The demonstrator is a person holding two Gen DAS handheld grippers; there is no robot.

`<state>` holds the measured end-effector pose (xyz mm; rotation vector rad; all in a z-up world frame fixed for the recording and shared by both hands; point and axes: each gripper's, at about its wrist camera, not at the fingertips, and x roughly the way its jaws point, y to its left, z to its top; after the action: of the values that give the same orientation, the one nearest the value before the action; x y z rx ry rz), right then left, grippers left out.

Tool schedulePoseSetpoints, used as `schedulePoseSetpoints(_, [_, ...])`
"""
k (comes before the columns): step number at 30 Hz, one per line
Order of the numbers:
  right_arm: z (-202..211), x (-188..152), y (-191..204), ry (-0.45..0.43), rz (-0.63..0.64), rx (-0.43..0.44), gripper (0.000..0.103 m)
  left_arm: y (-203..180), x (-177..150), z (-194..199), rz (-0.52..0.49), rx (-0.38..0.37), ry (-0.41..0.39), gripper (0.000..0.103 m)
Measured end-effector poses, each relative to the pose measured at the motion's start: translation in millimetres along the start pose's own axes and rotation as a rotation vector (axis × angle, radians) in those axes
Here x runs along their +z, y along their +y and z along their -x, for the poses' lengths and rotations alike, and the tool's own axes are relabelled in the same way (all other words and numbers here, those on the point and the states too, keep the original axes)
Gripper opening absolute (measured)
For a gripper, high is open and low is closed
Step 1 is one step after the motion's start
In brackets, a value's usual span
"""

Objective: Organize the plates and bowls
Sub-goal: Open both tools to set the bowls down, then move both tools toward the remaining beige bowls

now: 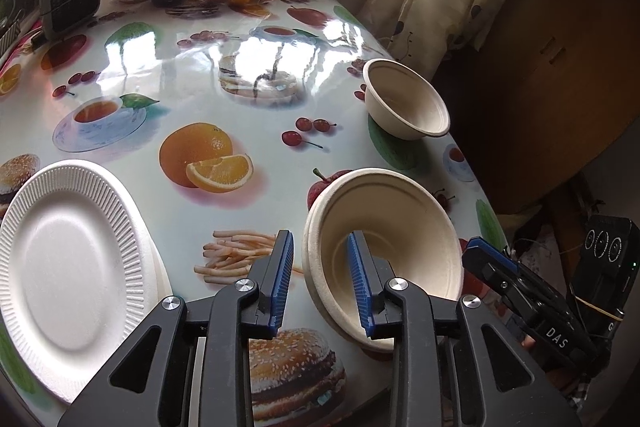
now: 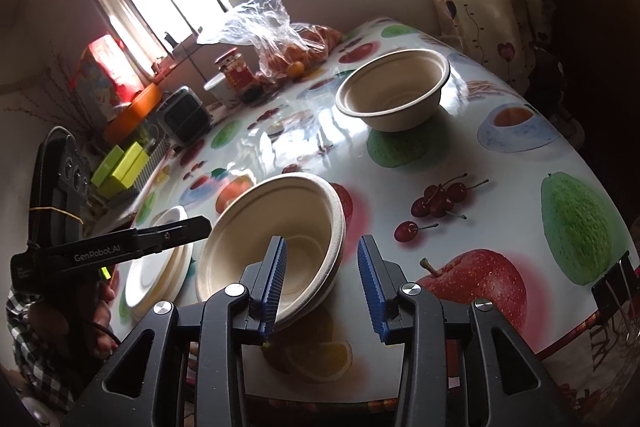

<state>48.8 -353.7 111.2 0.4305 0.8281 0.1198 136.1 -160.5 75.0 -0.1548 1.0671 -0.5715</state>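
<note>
Fruit-print table (image 1: 248, 39). Gripper bodies read "GenRobot.AI" and "DAS". Left gripper (image 1: 320, 283) and right gripper (image 2: 322, 285), both parted, straddle stacked bowls' (image 1: 396, 239) rim unpinched.

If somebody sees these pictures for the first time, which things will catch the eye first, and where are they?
First, the glossy tablecloth with its big printed fruit and burgers. Next, the nested beige bowls at the near edge, tilted, with a blue pad of the left claw and of the right claw inside the rim, not pressing on it. A single bowl stands farther back, and white ribbed plates lie left.
</note>
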Motion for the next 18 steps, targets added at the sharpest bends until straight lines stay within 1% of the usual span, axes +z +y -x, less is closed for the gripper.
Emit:
schedulePoseSetpoints(6, [3, 12, -5, -0.021, 0.004, -0.036, 0.038, -11, 17, 0, -0.033, -0.016, -0.015, 0.03])
schedulePoseSetpoints(13, [7, 30, -18, -0.046, 0.024, -0.081, 0.038, -28, 43, -7, -0.077, -0.03, -0.026, 0.03])
schedulePoseSetpoints(18, [8, 47, -31, -0.075, 0.024, -0.112, 0.038, -39, 67, -15, -0.108, -0.022, -0.03, 0.03])
